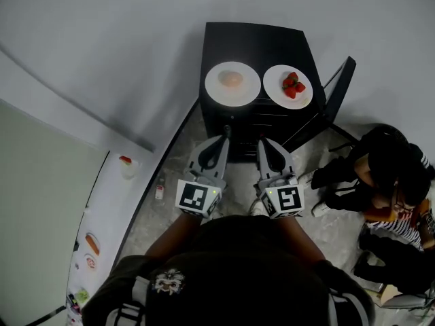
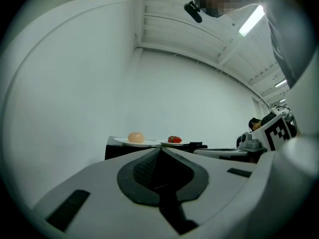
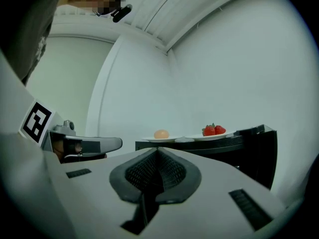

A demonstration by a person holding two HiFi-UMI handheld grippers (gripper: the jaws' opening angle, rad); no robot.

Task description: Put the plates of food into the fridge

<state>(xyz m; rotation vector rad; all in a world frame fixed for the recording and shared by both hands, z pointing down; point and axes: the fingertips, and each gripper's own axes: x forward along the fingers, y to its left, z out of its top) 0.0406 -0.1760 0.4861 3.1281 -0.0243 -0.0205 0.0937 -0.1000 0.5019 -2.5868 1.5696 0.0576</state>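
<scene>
Two white plates stand side by side on a small black table (image 1: 272,39). The left plate (image 1: 232,83) carries a pale round bun (image 1: 231,79); the right plate (image 1: 288,87) holds red strawberries (image 1: 292,85). My left gripper (image 1: 225,134) and right gripper (image 1: 262,143) are both shut and empty, pointing level at the table's near side, a short way from it. In the left gripper view the bun (image 2: 135,137) and strawberries (image 2: 174,139) sit ahead beyond the tip (image 2: 160,149). The right gripper view shows the bun (image 3: 161,134) and strawberries (image 3: 214,130) past its tip (image 3: 157,151).
A white fridge (image 1: 102,236) with stickers stands at the lower left, its door shut. A black chair (image 1: 336,90) is beside the table's right side. People sit on the floor (image 1: 391,182) at the right. White walls close in behind the table.
</scene>
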